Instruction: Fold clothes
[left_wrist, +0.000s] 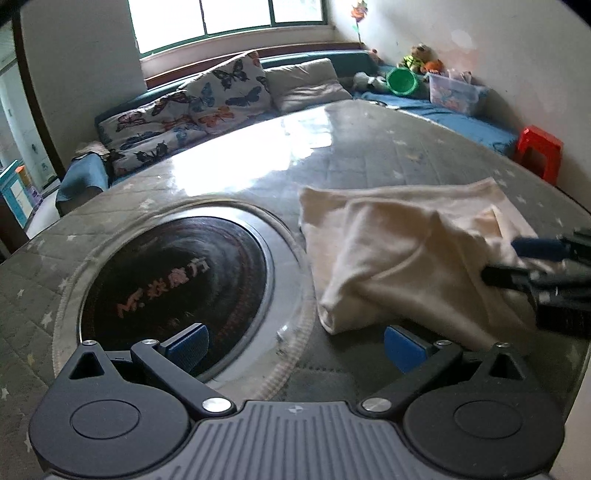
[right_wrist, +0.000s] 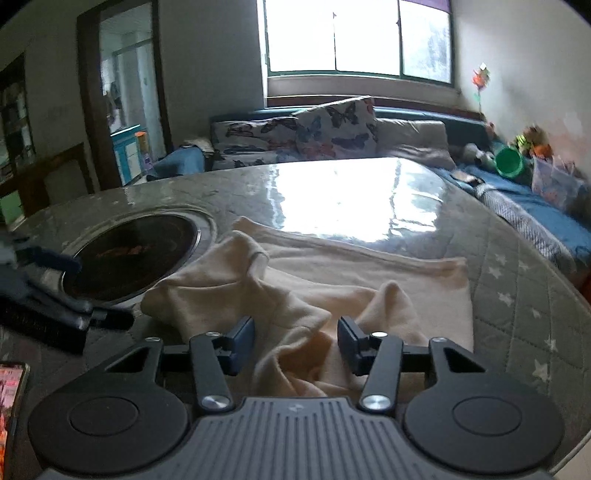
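Cream garment (right_wrist: 295, 280) lies crumpled on the round table (right_wrist: 517, 258), right of the dark round cooktop inset (left_wrist: 173, 288) set into the tabletop; far part lies flat, near part bunched into ridges and folds. Right gripper (right_wrist: 296, 341) has its jaws spread apart, blue pads (right_wrist: 242, 341) on either side of a raised fold at the garment's near edge; cloth sits between the fingers but not pinched as far as the right wrist view shows. In the left wrist view the right gripper (left_wrist: 506, 258) shows at the far right, over the garment's right side, blurred, contact there hard to tell. Left gripper (left_wrist: 295, 347) is wide open, holding nothing, low over the table near the cooktop's right rim, its right pad (left_wrist: 404, 349) just beside the garment's near-left corner. Phone (right_wrist: 11, 406) lies at near left table edge. Behind the table: butterfly-print cushions (left_wrist: 221, 92), window (right_wrist: 354, 37), green bucket (left_wrist: 402, 79), red stool (left_wrist: 541, 151) at far right.
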